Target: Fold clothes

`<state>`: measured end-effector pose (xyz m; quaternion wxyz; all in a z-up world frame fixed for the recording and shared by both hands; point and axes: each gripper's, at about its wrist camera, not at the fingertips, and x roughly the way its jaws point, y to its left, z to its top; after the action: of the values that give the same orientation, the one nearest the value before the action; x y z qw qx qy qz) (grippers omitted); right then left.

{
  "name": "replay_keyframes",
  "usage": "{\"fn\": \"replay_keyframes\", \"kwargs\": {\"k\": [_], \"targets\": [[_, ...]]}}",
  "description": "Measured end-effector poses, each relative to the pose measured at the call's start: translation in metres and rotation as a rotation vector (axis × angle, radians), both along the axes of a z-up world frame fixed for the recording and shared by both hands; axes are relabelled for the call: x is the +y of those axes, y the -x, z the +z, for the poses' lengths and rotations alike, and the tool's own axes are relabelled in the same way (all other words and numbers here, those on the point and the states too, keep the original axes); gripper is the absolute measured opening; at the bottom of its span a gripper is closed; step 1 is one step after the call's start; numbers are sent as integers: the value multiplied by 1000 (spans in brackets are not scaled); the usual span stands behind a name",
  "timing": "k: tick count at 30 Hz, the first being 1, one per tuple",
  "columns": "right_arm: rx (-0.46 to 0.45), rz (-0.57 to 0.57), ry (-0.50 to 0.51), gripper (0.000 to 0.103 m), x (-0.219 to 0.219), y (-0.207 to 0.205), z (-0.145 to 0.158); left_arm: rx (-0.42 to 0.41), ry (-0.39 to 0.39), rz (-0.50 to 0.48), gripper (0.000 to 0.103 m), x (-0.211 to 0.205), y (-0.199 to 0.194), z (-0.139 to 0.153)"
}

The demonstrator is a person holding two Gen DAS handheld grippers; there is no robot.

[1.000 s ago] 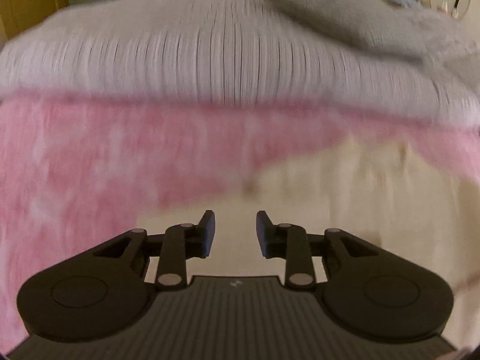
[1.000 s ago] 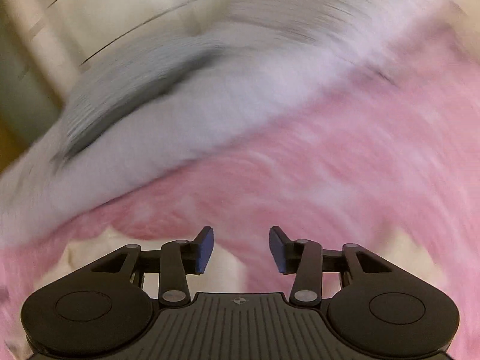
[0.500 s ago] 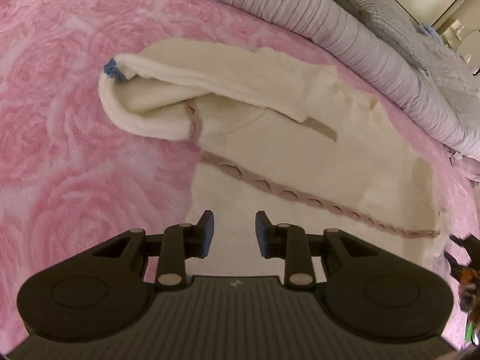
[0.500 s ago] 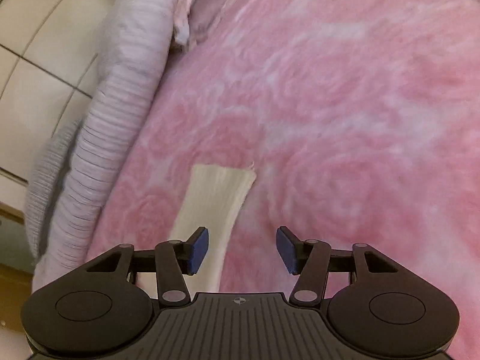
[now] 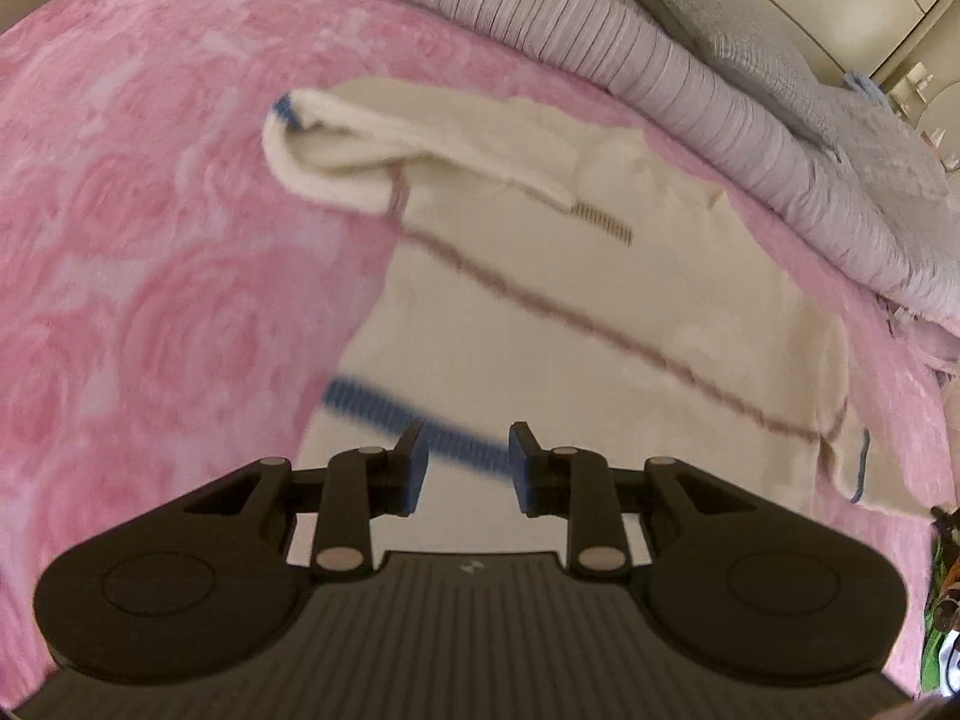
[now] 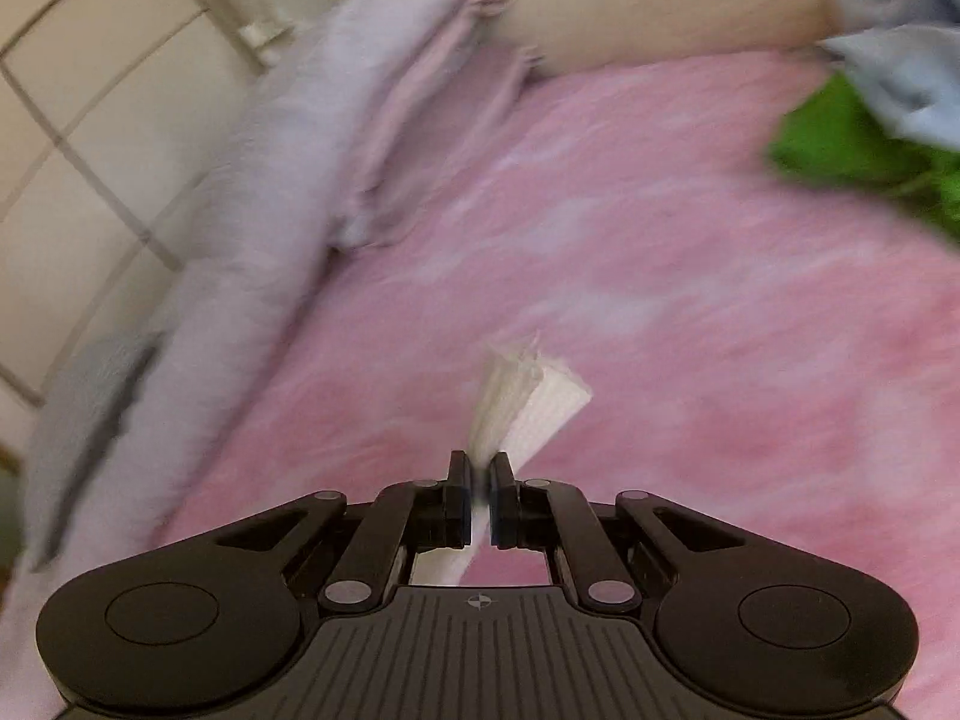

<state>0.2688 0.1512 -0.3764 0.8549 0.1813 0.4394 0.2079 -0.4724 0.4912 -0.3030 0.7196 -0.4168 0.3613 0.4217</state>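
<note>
Half a second on, the right gripper (image 6: 478, 501) has closed on the ribbed cream cuff (image 6: 528, 405) it earlier hovered beside with its jaws apart, while the left gripper (image 5: 467, 465) has slid back along the cream sweater (image 5: 600, 324) until a blue band of trim (image 5: 384, 411) shows between its fingertips. The right jaws are now pinched together with the cuff clamped between them, its frayed end fanning out just beyond the pads, above the pink rose-patterned blanket (image 6: 690, 312). The left jaws stand parted and hold nothing, poised over the sweater's near edge; contact with the fabric cannot be judged through the motion blur. The sweater lies spread on the blanket, a thin brown stripe (image 5: 600, 324) running diagonally across it and one sleeve (image 5: 384, 144) folded over at its far left corner. A striped lilac quilt (image 5: 660, 72) is bunched along the blanket's far side, with a grey pillow (image 5: 750, 48) behind it. In the right wrist view, green (image 6: 852, 150) and pale blue (image 6: 900, 84) garments sit in a heap at the upper right, well apart from the cuff.
</note>
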Motion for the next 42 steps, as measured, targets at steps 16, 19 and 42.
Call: {"fn": "replay_keyframes", "kwargs": {"k": [16,19,42], "targets": [[376,454,89,52,-69,171,-26,223,131,69,36,-83,99,-31],[426,582,98,52,-59,236,-28,209,160,89,37,-81,110,-47],[357,493,523,33,-18,315,2,308,-27,-316,22,-77,107,-22]]}}
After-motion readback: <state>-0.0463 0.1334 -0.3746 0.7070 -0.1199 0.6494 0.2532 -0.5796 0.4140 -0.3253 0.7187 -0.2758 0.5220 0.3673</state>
